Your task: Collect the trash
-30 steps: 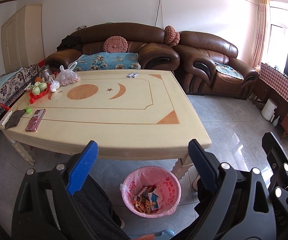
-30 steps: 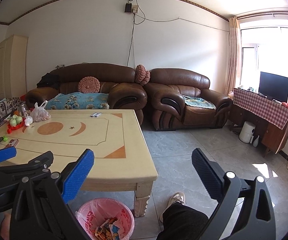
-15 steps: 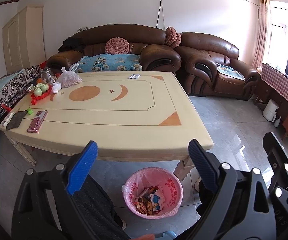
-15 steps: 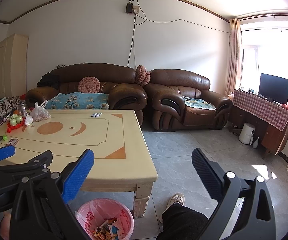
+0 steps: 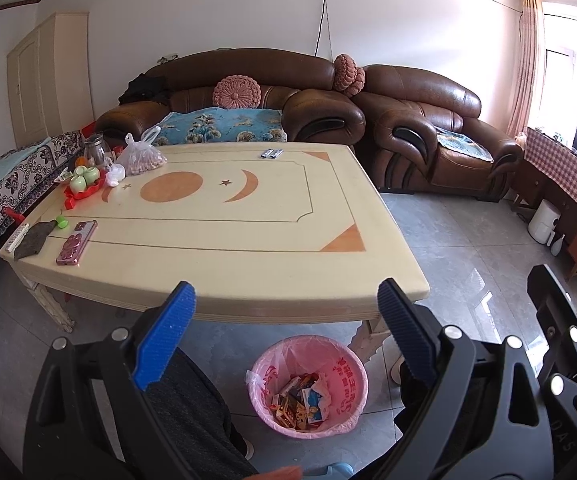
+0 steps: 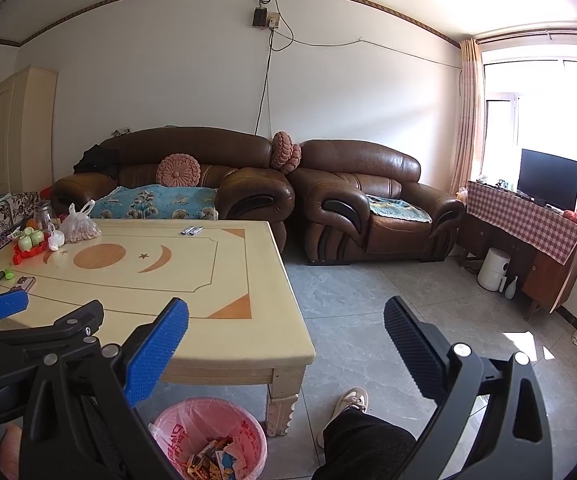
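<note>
Left wrist view, both grippers' fingers (image 5: 164, 336) spread empty, table (image 5: 248, 240) edge above pink bin (image 5: 344, 376)

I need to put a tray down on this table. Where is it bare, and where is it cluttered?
The table is bare from the orange circle across to its right edge, save two small items at the far edge. Its left end is crowded: nut bag, red tray, pink phone.
</note>
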Tool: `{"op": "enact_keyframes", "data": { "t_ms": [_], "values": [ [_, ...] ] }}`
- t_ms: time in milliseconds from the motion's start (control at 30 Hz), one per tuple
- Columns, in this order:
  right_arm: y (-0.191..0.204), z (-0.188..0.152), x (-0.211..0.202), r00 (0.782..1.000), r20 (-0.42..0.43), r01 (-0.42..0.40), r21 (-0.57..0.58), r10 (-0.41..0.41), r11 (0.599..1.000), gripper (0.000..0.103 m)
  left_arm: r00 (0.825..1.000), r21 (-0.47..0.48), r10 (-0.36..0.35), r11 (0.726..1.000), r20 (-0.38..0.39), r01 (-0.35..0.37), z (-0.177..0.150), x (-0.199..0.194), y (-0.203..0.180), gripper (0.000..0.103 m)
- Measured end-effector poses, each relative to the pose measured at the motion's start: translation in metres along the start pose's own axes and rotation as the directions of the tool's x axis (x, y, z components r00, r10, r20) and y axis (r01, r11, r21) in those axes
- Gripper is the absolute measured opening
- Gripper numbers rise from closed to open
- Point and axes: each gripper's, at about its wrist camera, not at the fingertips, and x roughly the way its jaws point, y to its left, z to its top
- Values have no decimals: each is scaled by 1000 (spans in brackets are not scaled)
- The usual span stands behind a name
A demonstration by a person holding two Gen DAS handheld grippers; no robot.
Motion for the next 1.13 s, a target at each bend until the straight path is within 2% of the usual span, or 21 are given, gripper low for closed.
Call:
{"op": "enact_keyframes", "data": {
  "t_ms": [167, 233, 333, 1133],
  "values": [
    [-1, 0, 1, 1000, -3, -4, 0, 4, 1000, 96, 1000, -2, -3, 1000, -9, 3, 0, 1, 1, 90],
    [-1, 0, 1, 1000, -4, -2, -1, 2, 1000, 96, 1000, -4, 23, 1000, -8, -24, 1, 2, 2, 97],
    [-1, -1, 3, 1000, -9, -6, -2, 6, 1000, 96, 999, 5, 50, 999, 3, -50, 1, 2, 2, 97],
    [0, -2, 4, 1000, -5, -5, -8, 5, 1000, 96, 998, 14, 56, 998, 0, -56, -1, 2, 4, 97]
  ]
}}
